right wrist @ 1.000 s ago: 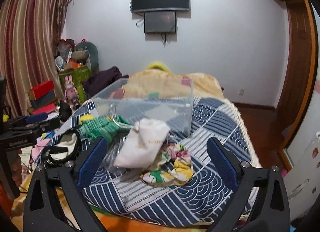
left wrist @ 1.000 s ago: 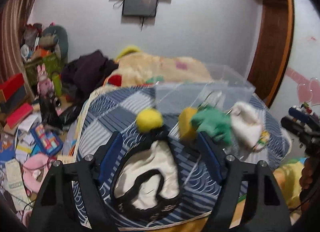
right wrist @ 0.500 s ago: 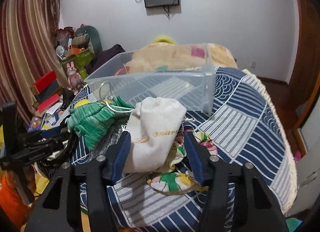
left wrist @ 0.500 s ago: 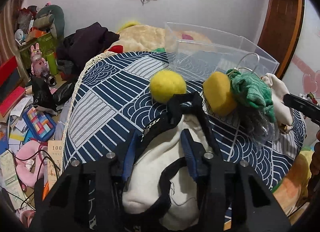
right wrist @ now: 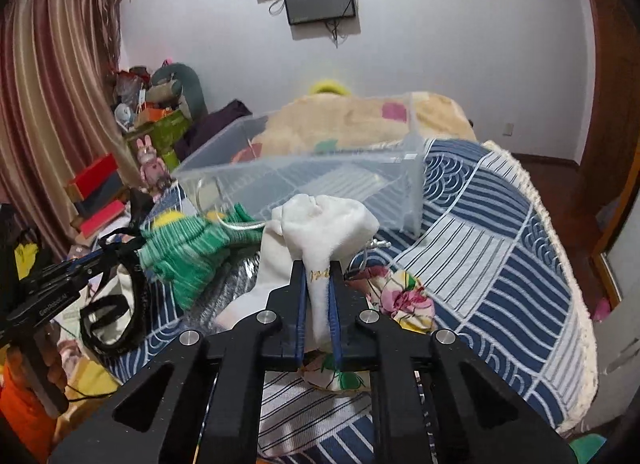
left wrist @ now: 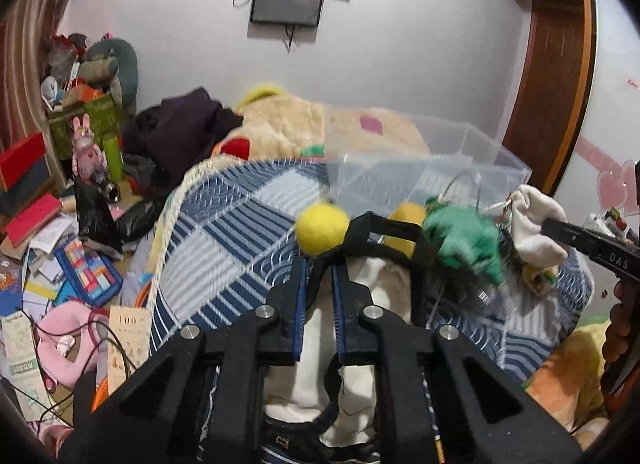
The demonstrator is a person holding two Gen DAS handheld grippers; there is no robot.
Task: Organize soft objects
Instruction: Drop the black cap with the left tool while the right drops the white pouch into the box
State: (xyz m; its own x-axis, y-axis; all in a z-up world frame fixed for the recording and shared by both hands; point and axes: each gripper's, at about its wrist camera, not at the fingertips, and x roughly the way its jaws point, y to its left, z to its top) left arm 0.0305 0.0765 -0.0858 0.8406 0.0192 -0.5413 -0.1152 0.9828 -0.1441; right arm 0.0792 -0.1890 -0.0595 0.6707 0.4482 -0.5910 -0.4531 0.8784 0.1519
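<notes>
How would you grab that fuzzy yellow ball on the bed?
Squeeze the yellow ball across its middle, coming from above with the tongs on either side. It is round, so any side fits, but the black strap touches its right and the clear box stands behind.

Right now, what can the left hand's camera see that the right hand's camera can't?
Only the left wrist view shows the pink cushion and books on the floor. Only the right wrist view shows the striped curtain and most of the flowery cloth. Both show the clear bin, the green knit, the white pouch pinched by the right gripper, and the left gripper shut on the black strap.
</notes>
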